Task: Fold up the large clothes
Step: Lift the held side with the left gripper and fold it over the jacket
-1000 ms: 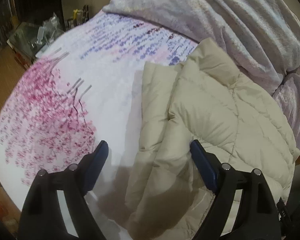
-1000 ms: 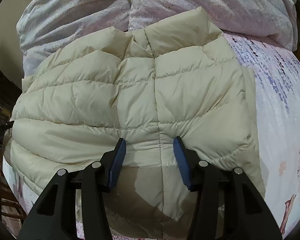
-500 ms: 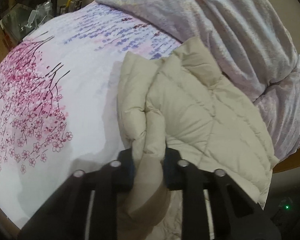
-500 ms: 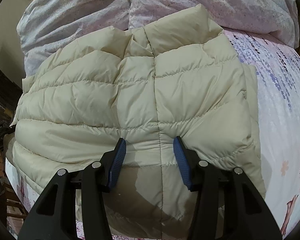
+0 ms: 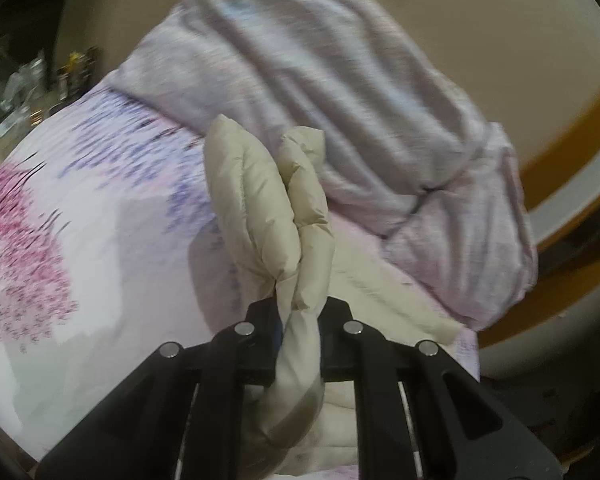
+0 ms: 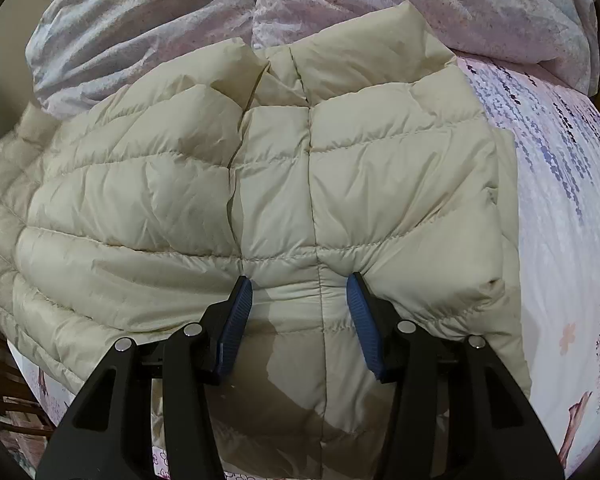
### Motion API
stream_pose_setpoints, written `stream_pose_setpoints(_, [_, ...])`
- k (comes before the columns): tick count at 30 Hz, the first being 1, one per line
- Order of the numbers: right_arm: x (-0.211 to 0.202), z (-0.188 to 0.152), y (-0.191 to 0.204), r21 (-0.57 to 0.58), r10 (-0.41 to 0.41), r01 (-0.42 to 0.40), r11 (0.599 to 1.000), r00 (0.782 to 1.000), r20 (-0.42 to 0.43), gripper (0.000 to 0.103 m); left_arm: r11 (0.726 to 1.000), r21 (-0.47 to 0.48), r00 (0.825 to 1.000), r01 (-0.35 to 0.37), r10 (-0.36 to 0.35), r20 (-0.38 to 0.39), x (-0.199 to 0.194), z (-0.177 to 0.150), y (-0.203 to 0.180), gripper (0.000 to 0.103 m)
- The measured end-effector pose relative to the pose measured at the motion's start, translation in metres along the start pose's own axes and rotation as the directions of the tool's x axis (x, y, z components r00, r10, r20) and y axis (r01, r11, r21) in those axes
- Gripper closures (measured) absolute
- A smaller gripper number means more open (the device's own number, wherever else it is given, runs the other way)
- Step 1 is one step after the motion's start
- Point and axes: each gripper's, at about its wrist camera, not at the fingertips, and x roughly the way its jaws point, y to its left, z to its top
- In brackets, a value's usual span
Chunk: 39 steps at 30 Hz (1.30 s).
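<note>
A cream quilted down jacket lies spread on a bed with a floral sheet. My left gripper is shut on a bunched edge of the jacket and holds it lifted above the sheet. My right gripper is open, its blue pads resting on the jacket's lower middle with fabric between them, not pinched.
A crumpled lilac duvet lies along the far side of the bed; it also shows in the right wrist view. The sheet with pink blossom print spreads to the left. A cluttered table stands beyond the bed's left edge.
My left gripper closed on the jacket's edge and has lifted it up off the sheet, tilting toward the duvet. The right gripper has stayed in place, open.
</note>
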Motion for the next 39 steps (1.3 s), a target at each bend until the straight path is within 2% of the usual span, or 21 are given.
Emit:
stream_pose_setpoints(7, [0.002, 0.003, 0.000, 0.005, 0.002, -0.002, 1.000, 1.000, -0.008, 0.051, 0.988, 0.076, 0.991, 0.131, -0.130, -0.026, -0.006, -0.010, -0.070, 0.091])
stream_pose_setpoints(13, [0.002, 0.005, -0.003, 0.014, 0.014, -0.014, 1.000, 1.000, -0.009, 0.051, 0.970, 0.130, 0.977, 0.206, -0.196, -0.081, 0.003, -0.028, -0.124, 0.091])
stream_pose_setpoints(19, [0.002, 0.005, -0.006, 0.021, 0.028, -0.028, 0.999, 1.000, -0.009, 0.051, 0.950, 0.144, 0.953, 0.277, -0.253, -0.164, 0.023, -0.051, -0.165, 0.091])
stream_pose_setpoints(23, [0.001, 0.004, -0.011, 0.033, 0.051, -0.051, 0.998, 0.999, -0.007, 0.051, 0.939, 0.128, 0.929, 0.319, -0.284, -0.236, 0.046, -0.069, -0.191, 0.091])
stream_pose_setpoints(32, [-0.005, 0.001, -0.040, 0.124, 0.174, -0.175, 0.977, 0.985, 0.018, 0.051, 0.925, 0.109, 0.875, 0.363, -0.298, -0.383, 0.097, -0.109, -0.235, 0.091])
stream_pose_setpoints(39, [-0.019, -0.004, -0.064, 0.164, 0.236, -0.243, 0.956, 0.970, 0.060, 0.052, 0.931, 0.113, 0.848, 0.348, -0.261, -0.462, 0.135, -0.132, -0.254, 0.089])
